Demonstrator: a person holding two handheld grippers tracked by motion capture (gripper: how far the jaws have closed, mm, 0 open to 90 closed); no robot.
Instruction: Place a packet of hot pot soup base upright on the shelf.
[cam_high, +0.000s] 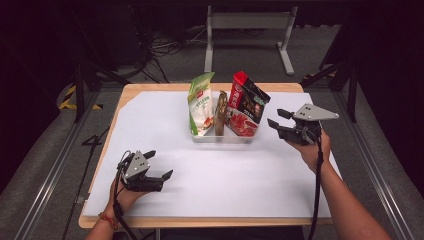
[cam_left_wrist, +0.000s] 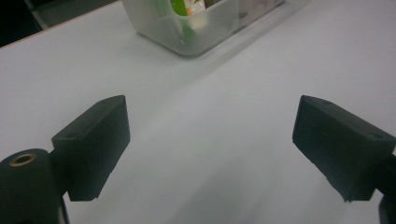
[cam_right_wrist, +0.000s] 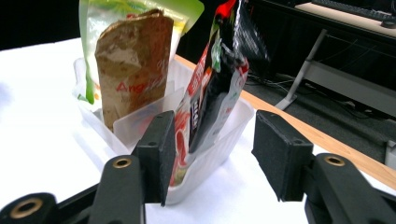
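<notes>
Nearest the person, the left gripper (cam_high: 159, 165) rests idle on the white counter (cam_high: 150, 115) with its fingers (cam_left_wrist: 95, 144) spread wide and nothing between them. Farther on, the right gripper (cam_high: 278, 119) hovers just beside the clear bin (cam_high: 222, 137), fingers (cam_right_wrist: 159, 149) released and apart. It seems lined up on the red-and-black pouch (cam_high: 247, 102) standing at the bin's right end, so the next move calls for easing in and clenching. The right gripper view shows the brown packet (cam_right_wrist: 133, 65) and green bag (cam_right_wrist: 100, 14) behind a divider, which the high view hides.

A red-and-black snack pouch (cam_high: 246, 103) stands upright, leaning, in the clear bin's (cam_high: 222, 137) right compartment near the bench's far edge.
</notes>
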